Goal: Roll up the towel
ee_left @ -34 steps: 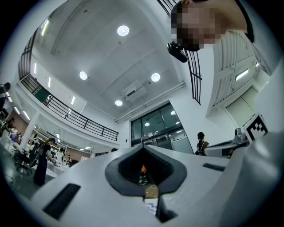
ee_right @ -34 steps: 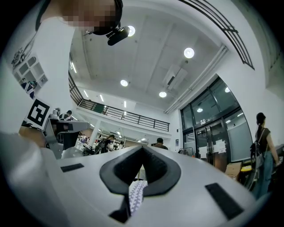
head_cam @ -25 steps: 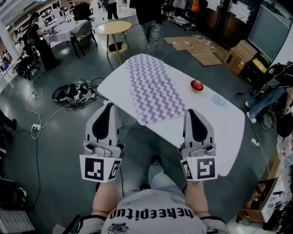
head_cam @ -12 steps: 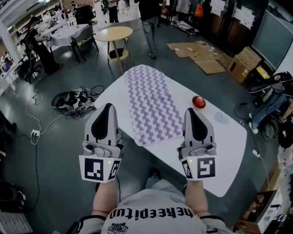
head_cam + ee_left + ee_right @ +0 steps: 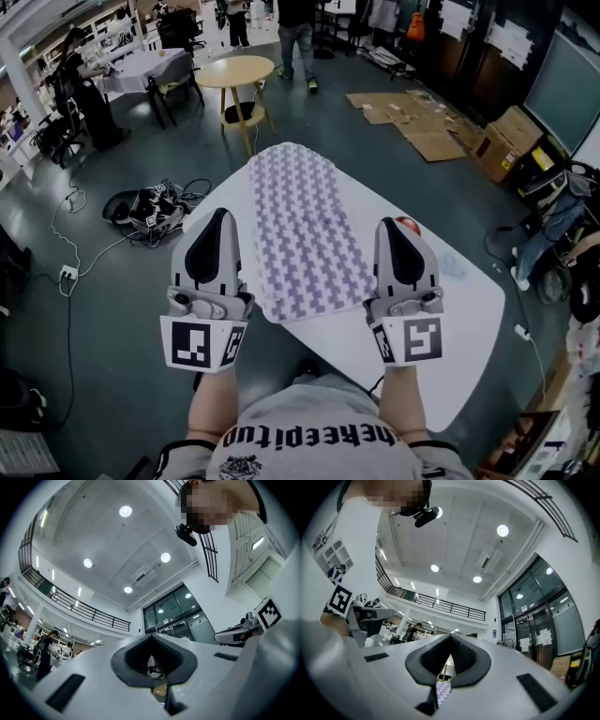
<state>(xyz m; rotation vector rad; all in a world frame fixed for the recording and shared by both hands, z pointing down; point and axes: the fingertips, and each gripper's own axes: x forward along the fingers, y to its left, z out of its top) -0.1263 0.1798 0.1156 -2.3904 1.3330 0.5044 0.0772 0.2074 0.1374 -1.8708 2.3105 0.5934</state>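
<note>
At 6 o'clock in the head view, nearest the person, both claws are held up level with each other. The left gripper [image 5: 220, 217] is read at 7 o'clock and the right gripper [image 5: 394, 225] at 5 o'clock. In each gripper view the jaws are seen pressed together with nothing clamped. Through the right one's slit only a strip of patterned cloth is glimpsed, well beyond the pads.

Between and just beyond the claws, the towel [image 5: 300, 225] is found flat on the white table [image 5: 441, 319]. It is laid lengthwise from the near edge at 6 o'clock toward 12 o'clock. Neither claw appears to touch it.

Progress is judged as nil. No turn of roll is seen at either end, so the whole roll is left to do, presumably from the near hem.

Cloth: a purple-and-white broken-check pattern is noted. It looks smooth, without visible folds, and the far end is rounded at the table's far edge.

At 3 o'clock of the towel a small red object [image 5: 408, 223] is partly hidden behind the right claw. Farther off, at 11 o'clock, a round table [image 5: 234, 66] is noted.
</note>
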